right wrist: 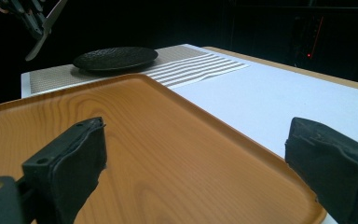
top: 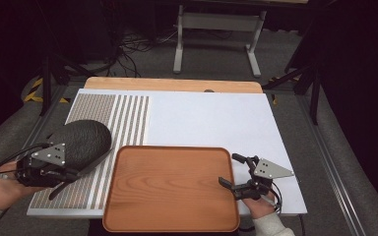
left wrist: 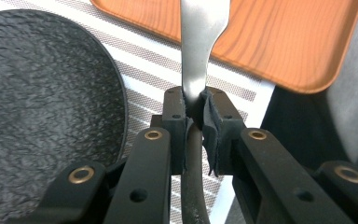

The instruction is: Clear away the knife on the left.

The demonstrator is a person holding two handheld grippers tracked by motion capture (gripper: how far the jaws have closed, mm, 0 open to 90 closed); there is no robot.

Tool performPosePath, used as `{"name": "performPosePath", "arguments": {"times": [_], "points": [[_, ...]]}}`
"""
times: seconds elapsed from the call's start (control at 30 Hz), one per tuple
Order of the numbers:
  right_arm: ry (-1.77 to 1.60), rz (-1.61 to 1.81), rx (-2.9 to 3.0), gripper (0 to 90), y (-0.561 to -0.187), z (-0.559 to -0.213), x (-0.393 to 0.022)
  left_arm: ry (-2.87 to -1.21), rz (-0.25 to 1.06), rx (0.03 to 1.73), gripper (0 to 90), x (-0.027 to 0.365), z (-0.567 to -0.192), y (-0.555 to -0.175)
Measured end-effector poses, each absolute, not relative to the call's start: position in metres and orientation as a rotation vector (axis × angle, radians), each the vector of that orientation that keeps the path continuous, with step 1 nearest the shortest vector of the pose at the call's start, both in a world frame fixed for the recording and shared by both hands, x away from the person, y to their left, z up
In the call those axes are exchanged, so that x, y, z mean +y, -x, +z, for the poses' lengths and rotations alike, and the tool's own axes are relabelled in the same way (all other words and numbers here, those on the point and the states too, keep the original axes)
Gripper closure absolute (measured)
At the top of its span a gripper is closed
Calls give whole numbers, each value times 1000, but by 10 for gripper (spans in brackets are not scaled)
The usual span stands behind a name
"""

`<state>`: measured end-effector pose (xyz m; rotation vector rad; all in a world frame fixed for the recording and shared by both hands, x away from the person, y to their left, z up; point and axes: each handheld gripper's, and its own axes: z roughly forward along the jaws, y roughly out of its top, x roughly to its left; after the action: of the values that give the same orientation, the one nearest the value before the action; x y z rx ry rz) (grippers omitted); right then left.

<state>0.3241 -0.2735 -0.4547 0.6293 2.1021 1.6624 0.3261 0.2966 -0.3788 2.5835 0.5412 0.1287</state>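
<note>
My left hand-held gripper (left wrist: 195, 116) is clamped on a knife (left wrist: 200, 42) beside the plate (top: 81, 140). My right hand-held gripper (top: 241, 172) hangs apart over the tray (top: 170, 221). I'd lower the knife flat and release only once it rests.

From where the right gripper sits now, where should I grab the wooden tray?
Take the wooden tray by its raised right rim, coming in from the right. The open right gripper already straddles that edge, and the rim is thin enough to pinch.
</note>
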Motion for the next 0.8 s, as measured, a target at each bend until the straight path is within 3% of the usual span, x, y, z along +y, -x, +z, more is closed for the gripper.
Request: {"name": "performPosePath", "arguments": {"times": [0.8], "points": [[-630,1662,2100,57,-324,-454,-274,-2420,59,673,802,248,-376,-325]]}}
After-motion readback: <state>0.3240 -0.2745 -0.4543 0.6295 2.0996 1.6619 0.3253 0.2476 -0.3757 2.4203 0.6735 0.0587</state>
